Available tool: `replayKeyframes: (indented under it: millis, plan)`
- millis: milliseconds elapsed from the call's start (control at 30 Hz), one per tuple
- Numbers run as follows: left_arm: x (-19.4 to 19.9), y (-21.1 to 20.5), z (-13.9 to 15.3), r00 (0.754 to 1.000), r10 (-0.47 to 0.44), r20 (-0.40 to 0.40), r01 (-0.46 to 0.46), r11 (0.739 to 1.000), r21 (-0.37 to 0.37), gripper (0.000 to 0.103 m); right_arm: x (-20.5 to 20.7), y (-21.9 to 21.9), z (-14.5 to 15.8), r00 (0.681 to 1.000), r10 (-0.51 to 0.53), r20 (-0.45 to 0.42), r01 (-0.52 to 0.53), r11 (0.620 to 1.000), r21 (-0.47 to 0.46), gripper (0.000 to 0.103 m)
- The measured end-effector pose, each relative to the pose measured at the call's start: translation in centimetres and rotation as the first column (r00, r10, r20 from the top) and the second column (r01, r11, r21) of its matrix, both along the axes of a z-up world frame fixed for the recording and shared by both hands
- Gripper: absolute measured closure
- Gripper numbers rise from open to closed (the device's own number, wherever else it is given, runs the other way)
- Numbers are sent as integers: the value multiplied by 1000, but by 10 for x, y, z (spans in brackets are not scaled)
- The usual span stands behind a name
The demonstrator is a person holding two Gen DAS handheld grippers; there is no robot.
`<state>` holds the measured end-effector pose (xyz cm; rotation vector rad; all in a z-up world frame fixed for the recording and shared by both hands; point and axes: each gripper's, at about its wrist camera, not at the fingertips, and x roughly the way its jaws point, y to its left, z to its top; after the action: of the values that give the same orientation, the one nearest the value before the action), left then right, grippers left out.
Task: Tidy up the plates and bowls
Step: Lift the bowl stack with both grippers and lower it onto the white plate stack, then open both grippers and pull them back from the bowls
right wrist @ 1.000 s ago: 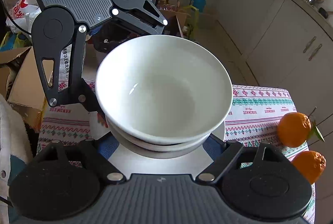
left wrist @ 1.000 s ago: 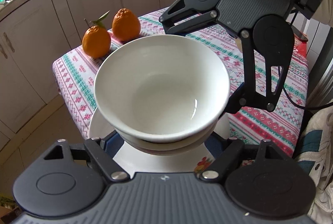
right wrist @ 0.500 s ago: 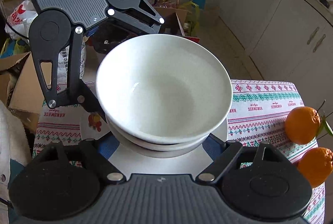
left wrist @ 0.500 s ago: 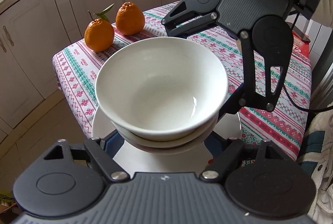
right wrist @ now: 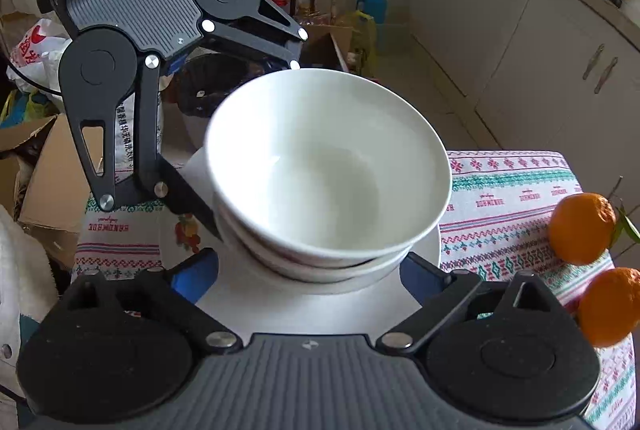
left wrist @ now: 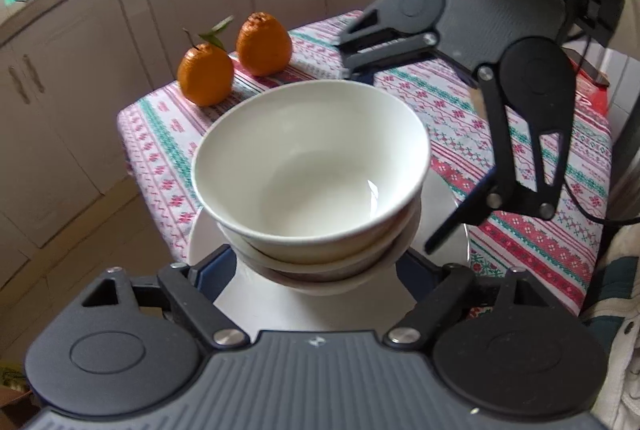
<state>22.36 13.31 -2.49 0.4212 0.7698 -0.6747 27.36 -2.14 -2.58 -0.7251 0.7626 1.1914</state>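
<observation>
**Left and right grippers flank the bowl stack; stack shifts against the table**

Left wrist view: left gripper [left wrist: 312, 266] has its blue fingers [left wrist: 210, 268] spread wide on either side of the foot of the nested white bowls [left wrist: 312, 166], above the white plate [left wrist: 304, 306] that carries them. Whether the fingers press on the bowls or bear on the plate, I cannot tell. The right gripper [left wrist: 390, 158] faces it from the far side, also spread wide, with one finger behind the bowls and one low beside their base. Compared with a second ago, the stack sits a little smaller and further off in frame. More of the patterned tablecloth [left wrist: 520, 166] shows, and the two oranges [left wrist: 206, 80] have slid rightward. The frame is slightly blurred.

Right wrist view: same arrangement seen from the opposite side. The plate lies over the near end of the tablecloth, with the oranges off to the right, well apart from it. The background has shifted while the bowls stay roughly centred.

Judgement: bowls and plate are already gathered into one stack. Both grippers seem to be travelling with it, so this is probably the repositioning step. Contact with the table is unclear.
</observation>
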Motion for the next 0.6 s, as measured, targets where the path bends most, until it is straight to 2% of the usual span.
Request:
replayKeyframes:
  millis: [67,167,233,300,367,467,567,600]
  plan:
    - [-10,3,6,999,26,35,-26,1000,-11,7,-7,-5,4,1000,-21,16,21,1000,1,3]
    - [-31,8,17,994,71,86,-69,997,-31,6,-23,-15,12,996,-71,53,71,997,2,3]
    - [-47,9,24,986,115,122,-110,993,-47,1,-36,-23,18,987,-132,96,132,991,3,1]
    - [-67,6,29,968,168,185,-160,985,-58,1,-48,-31,24,970,-203,130,204,979,4,0]
    - [-84,-1,33,940,224,256,-215,975,-62,1,-63,-41,31,943,-295,152,293,955,34,0]
    - [-113,-16,36,883,317,347,-301,948,-100,1,-86,-57,41,882,-451,137,439,892,110,0]
    - [-132,-30,37,850,428,306,-397,904,-161,1,-112,-72,46,781,-611,129,588,790,175,0]
    - [-139,-35,39,829,479,289,-441,878,-188,1,-118,-77,47,742,-660,120,635,749,191,0]
